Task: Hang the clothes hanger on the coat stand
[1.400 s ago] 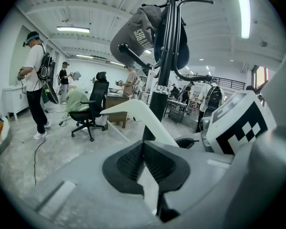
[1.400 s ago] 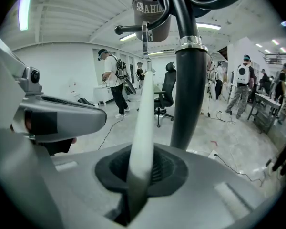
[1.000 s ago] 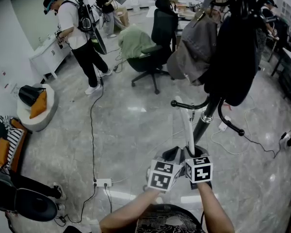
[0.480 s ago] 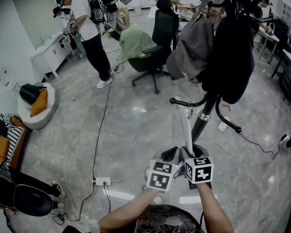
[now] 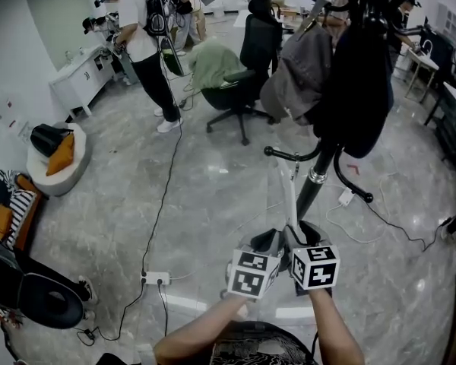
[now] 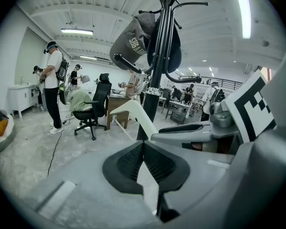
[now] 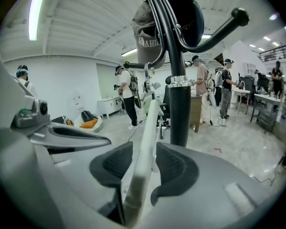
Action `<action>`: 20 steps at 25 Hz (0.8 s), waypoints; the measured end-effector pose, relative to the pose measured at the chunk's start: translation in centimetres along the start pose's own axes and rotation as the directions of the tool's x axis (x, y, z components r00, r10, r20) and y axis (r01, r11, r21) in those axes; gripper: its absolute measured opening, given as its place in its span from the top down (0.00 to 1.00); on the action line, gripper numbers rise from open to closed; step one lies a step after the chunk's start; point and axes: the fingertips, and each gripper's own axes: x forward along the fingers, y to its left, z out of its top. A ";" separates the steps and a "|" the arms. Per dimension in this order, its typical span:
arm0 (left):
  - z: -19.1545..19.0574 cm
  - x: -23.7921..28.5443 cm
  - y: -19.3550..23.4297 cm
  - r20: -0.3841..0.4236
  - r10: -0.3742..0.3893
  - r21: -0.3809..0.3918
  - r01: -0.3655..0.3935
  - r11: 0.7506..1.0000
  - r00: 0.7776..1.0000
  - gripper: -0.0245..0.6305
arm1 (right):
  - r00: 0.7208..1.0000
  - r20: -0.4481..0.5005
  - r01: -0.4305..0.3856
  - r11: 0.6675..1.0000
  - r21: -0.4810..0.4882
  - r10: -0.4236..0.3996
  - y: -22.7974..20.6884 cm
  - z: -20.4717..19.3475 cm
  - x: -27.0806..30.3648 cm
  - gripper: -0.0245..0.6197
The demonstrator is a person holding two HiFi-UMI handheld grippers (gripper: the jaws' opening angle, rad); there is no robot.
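A white clothes hanger (image 5: 290, 196) reaches from both grippers up along the black coat stand (image 5: 318, 181), beside a low hook. A grey jacket (image 5: 300, 74) and a black coat (image 5: 357, 82) hang higher on the stand. My left gripper (image 5: 272, 242) is shut on the hanger's lower end; in the left gripper view its pads (image 6: 126, 163) pinch the hanger (image 6: 131, 111). My right gripper (image 5: 298, 238) stands next to it. In the right gripper view the hanger (image 7: 150, 123) passes between its spread jaws (image 7: 145, 163) with a gap, in front of the stand's pole (image 7: 178, 109).
An office chair (image 5: 239, 74) with a green garment stands behind the stand. A person with a backpack (image 5: 144, 44) stands at the far left. A power strip (image 5: 156, 278) and its cable lie on the floor. A white seat with an orange cushion (image 5: 57, 158) sits left.
The person with the backpack has walked farther away. Both grippers and the hanger stay in about the same place by the stand's pole.
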 end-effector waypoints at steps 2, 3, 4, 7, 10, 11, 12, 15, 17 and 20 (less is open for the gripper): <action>0.0 -0.3 -0.2 0.003 0.007 0.001 -0.007 1.000 1.000 0.96 | 1.000 0.009 -0.010 1.000 0.008 0.010 0.3 0.3 -0.6 0.74; 0.1 -0.5 -0.3 0.007 0.010 0.003 -0.010 1.000 1.000 0.96 | 1.000 0.015 -0.014 1.000 0.008 0.014 0.4 0.4 -1.0 0.74; 0.1 -0.6 -0.5 0.011 0.013 0.005 -0.013 1.000 1.000 0.96 | 1.000 0.021 -0.017 1.000 0.007 0.017 0.5 0.6 -1.4 0.74; 0.2 -0.9 -1.1 0.020 0.011 0.002 -0.011 1.000 1.000 0.96 | 0.999 0.038 -0.028 1.000 -0.001 0.028 0.8 1.1 -2.4 0.74; 0.4 -1.3 -1.8 0.028 0.009 0.000 -0.009 1.000 1.000 0.96 | 0.998 0.052 -0.040 0.999 -0.002 0.040 1.0 1.3 -3.4 0.74; 0.4 -1.3 -2.0 0.030 0.008 -0.001 -0.008 1.000 1.000 0.96 | 0.998 0.057 -0.042 0.999 -0.002 0.042 1.0 1.4 -3.7 0.74; 0.5 -1.4 -2.1 0.033 0.008 -0.002 -0.008 1.000 0.999 0.96 | 0.997 0.060 -0.044 0.999 -0.003 0.044 1.0 1.4 -4.0 0.74; 0.5 -1.7 -2.6 0.039 0.009 -0.002 -0.009 1.000 0.999 0.96 | 0.996 0.070 -0.053 0.999 -0.011 0.054 1.2 1.4 -4.8 0.75; 0.5 -1.9 -3.0 0.042 0.009 -0.002 -0.009 1.000 0.999 0.96 | 0.995 0.076 -0.063 0.998 -0.018 0.064 1.6 1.5 -5.3 0.76; 0.6 -2.4 -3.6 0.050 0.009 0.001 -0.009 1.000 0.999 0.96 | 0.993 0.082 -0.080 0.996 -0.029 0.082 2.1 1.5 -6.2 0.77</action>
